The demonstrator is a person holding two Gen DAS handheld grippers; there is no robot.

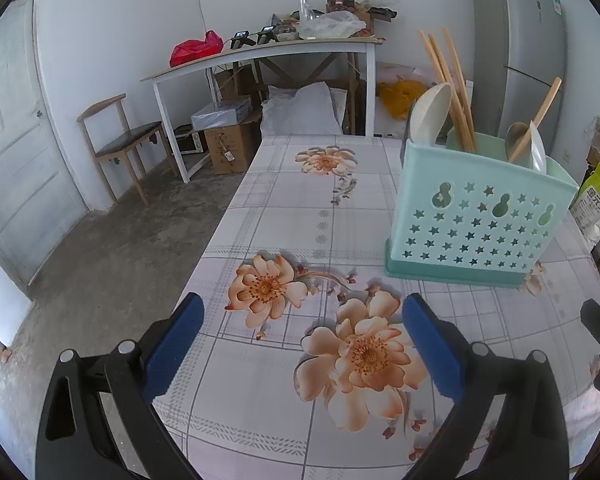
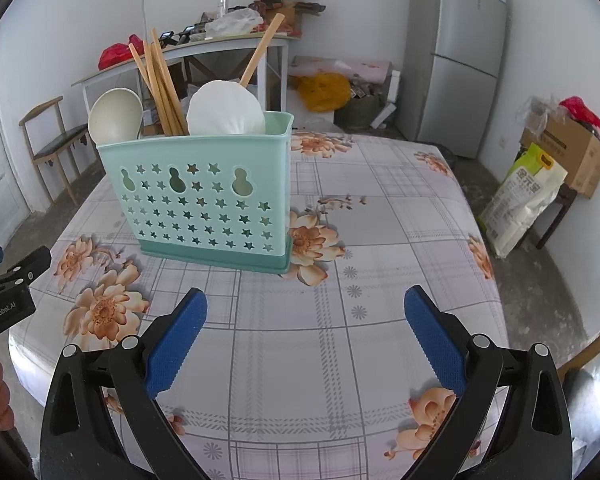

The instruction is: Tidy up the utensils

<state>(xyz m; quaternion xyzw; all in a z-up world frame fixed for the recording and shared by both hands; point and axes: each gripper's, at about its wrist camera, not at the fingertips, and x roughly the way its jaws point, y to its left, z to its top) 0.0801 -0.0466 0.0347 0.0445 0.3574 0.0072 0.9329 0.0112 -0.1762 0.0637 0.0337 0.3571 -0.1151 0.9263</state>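
A mint-green utensil holder (image 1: pixel 476 216) with star-shaped holes stands on the flowered tablecloth; it also shows in the right wrist view (image 2: pixel 204 200). In it stand wooden chopsticks (image 2: pixel 160 84), a cream ladle (image 2: pixel 114 114), a white scallop-edged spoon (image 2: pixel 224 110) and a wooden-handled spoon (image 2: pixel 262 50). My left gripper (image 1: pixel 300 328) is open and empty, near the table's front, left of the holder. My right gripper (image 2: pixel 306 324) is open and empty, in front of the holder. The left gripper's body (image 2: pixel 8 288) shows at the left edge of the right wrist view.
The table's left edge (image 1: pixel 216 232) drops to a concrete floor. A wooden chair (image 1: pixel 120 144) and a cluttered white desk (image 1: pixel 268 50) stand behind. A grey fridge (image 2: pixel 456 56), a rice bag (image 2: pixel 520 200) and a cardboard box (image 2: pixel 568 152) stand to the right.
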